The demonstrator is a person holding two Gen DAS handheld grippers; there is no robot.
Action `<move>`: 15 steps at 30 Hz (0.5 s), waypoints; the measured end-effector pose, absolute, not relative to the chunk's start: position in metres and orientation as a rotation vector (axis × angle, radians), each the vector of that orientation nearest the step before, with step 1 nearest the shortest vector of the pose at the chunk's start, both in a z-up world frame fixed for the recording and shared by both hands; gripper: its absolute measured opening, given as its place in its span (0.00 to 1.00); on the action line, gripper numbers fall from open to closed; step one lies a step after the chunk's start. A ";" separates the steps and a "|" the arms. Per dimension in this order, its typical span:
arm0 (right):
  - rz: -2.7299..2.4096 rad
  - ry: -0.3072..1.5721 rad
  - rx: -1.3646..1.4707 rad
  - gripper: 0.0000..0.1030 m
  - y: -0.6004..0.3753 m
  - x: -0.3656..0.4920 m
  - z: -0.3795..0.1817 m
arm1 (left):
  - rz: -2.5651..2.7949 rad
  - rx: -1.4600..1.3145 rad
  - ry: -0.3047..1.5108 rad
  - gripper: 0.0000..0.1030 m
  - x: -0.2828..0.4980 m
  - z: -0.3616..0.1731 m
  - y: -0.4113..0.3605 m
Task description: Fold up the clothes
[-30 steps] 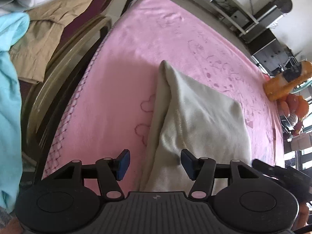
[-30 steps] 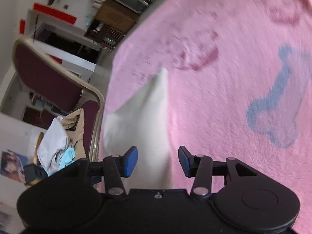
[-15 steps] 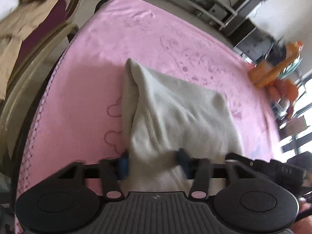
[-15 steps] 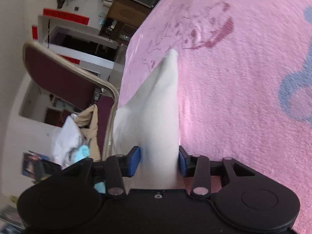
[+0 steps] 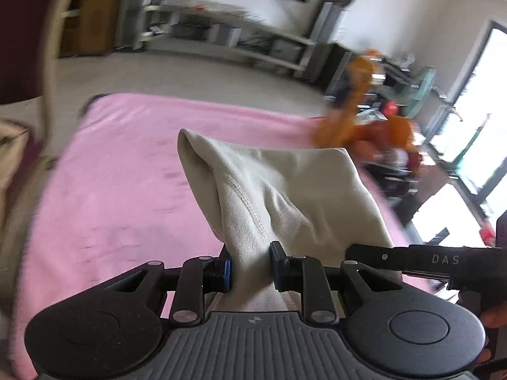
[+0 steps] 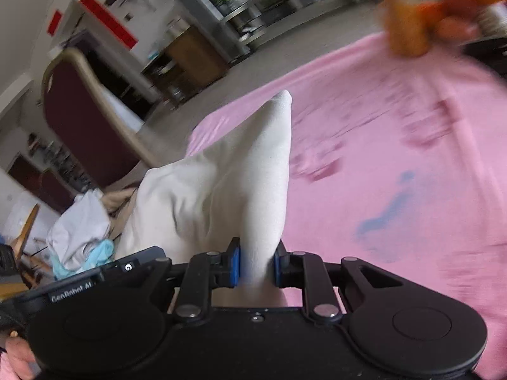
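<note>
Cream cloth (image 5: 285,196) fills the gap of the left gripper (image 5: 249,267), whose blue-padded fingers (image 5: 225,272) are drawn in narrow and pinch a bunched edge of it. From the pinch the cloth rises forward in a slack pouch over the pink blanket (image 5: 120,196), its far corner folded and a stitched seam running down the middle. The right gripper (image 6: 256,267) is likewise clamped narrow on the cloth (image 6: 221,183), pads (image 6: 235,267) pressing a gathered fold, with the fabric peaking to a point ahead.

The blanket carries faint red and blue prints. A maroon chair (image 6: 85,120) stands at its left edge, with a heap of clothes (image 6: 79,237) beyond. An orange toy (image 5: 364,120) sits by the far right corner. Low shelves line the blurred wall, and windows glare at the right.

Both grippers sit side by side, level, pointing across the blanket. A fingertip (image 5: 494,316) shows behind the right one.
</note>
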State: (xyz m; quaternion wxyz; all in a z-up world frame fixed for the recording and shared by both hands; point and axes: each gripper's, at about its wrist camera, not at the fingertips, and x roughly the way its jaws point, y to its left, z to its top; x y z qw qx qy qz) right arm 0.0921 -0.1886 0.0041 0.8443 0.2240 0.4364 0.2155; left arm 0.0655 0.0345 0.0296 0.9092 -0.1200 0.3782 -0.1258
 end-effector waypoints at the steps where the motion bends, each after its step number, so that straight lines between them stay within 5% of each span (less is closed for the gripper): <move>1: 0.426 0.909 0.468 0.19 -0.206 0.089 0.011 | -0.273 -0.249 0.781 0.21 0.071 0.026 0.020; 7: 0.264 0.831 0.475 0.19 -0.312 0.079 0.034 | -0.356 -0.258 0.787 0.21 0.105 0.004 -0.071; 15: 0.097 0.772 0.570 0.19 -0.403 0.119 -0.021 | -0.430 -0.264 0.814 0.22 0.152 -0.032 -0.175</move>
